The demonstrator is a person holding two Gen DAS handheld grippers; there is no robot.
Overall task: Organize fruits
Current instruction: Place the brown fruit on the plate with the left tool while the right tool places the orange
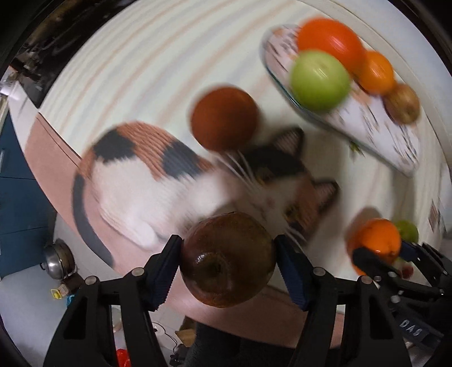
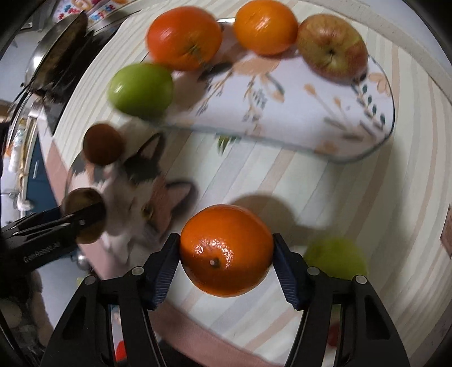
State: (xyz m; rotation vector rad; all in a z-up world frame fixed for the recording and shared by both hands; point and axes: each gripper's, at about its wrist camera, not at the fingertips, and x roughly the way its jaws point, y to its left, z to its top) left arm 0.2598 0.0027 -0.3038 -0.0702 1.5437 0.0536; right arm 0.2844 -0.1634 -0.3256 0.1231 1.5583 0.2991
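My left gripper (image 1: 227, 258) is shut on a brown apple (image 1: 227, 258), held above the table's near edge; it also shows in the right wrist view (image 2: 83, 214). My right gripper (image 2: 226, 249) is shut on an orange (image 2: 226, 249), seen from the left wrist view too (image 1: 378, 237). A flowered glass tray (image 2: 296, 113) holds a big orange (image 2: 183, 38), a smaller orange (image 2: 265, 26), a red-yellow apple (image 2: 332, 46) and a green apple (image 2: 141, 89) at its edge. A dark red fruit (image 1: 224, 118) lies on the table. Another green apple (image 2: 336, 258) lies by my right gripper.
A cat picture (image 1: 158, 180) is printed on the striped tablecloth (image 1: 141, 56) under the left gripper. The table's edge runs along the left and the bottom. A steel pot (image 1: 58, 261) stands on the floor below.
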